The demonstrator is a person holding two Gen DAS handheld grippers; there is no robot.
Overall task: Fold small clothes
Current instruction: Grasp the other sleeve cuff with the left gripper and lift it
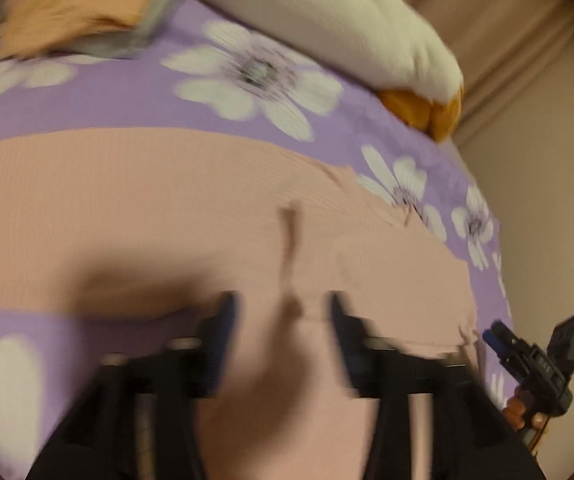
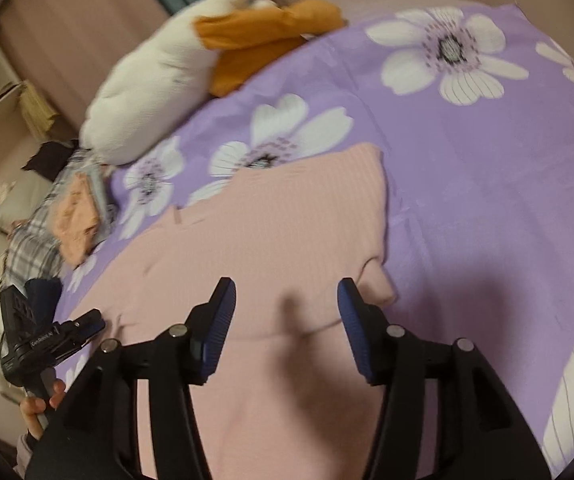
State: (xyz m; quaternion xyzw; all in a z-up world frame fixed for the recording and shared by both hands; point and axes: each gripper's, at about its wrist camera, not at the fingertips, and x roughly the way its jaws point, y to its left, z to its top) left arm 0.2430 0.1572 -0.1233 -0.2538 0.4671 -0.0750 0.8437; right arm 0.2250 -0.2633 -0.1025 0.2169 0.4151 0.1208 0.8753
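Observation:
A pink ribbed garment lies spread flat on the purple flowered bedsheet. My left gripper is open and empty, just above the garment's near edge; this view is blurred. In the right wrist view the same garment lies below my right gripper, which is open and empty over its near part. The right gripper also shows at the left wrist view's right edge, and the left gripper shows at the right wrist view's lower left.
A white and orange plush toy lies at the far side of the bed. A pile of plaid and peach clothes sits at the bed's left edge. Curtains and a wall stand beyond the bedsheet.

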